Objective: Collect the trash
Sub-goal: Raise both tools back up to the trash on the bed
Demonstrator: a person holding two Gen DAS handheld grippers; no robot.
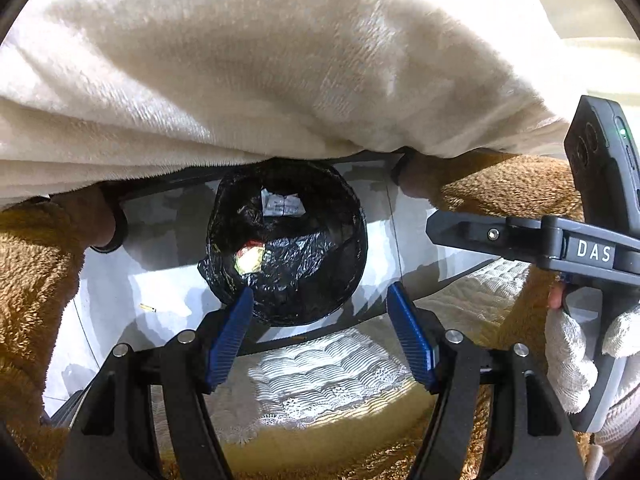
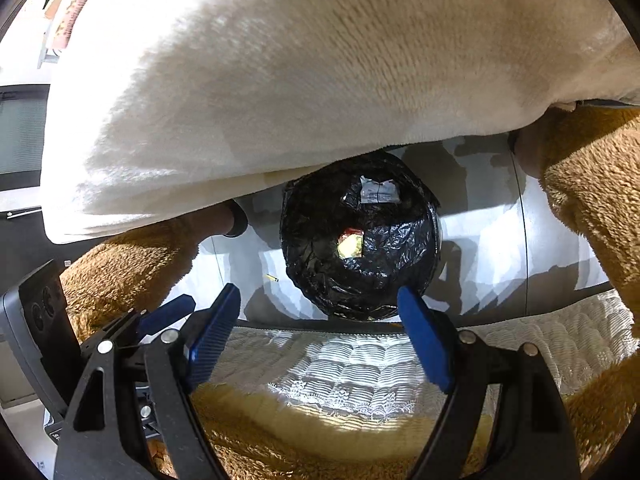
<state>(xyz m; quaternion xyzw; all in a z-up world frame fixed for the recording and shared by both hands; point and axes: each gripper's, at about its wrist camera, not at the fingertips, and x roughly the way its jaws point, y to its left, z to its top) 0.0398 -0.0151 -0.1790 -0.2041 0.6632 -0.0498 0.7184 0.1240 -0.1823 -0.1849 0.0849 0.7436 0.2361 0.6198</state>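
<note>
Trash bin (image 1: 286, 252), black-lined and holding wrappers (image 1: 250, 258), stands on the floor at twelve o'clock from both the left gripper (image 1: 320, 336) and right gripper (image 2: 320, 336), each gaping empty above it, neither clearly nearer.

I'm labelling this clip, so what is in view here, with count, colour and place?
Bin: one, lined with a black bag, on the floor below both grippers.
Scraps: two, one white, one yellow and red, inside the bin.
Small yellow bit: one, on the floor left of the bin.
Blanket: one, cream, hanging above the bin.
Floor: white, glossy.
Lace cloth: one, white, near edge under the grippers.
Legs: two, brown fleece, either side of the bin.
Left gripper: blue pads, open, empty.
Right gripper: blue pads, open, empty.
</note>
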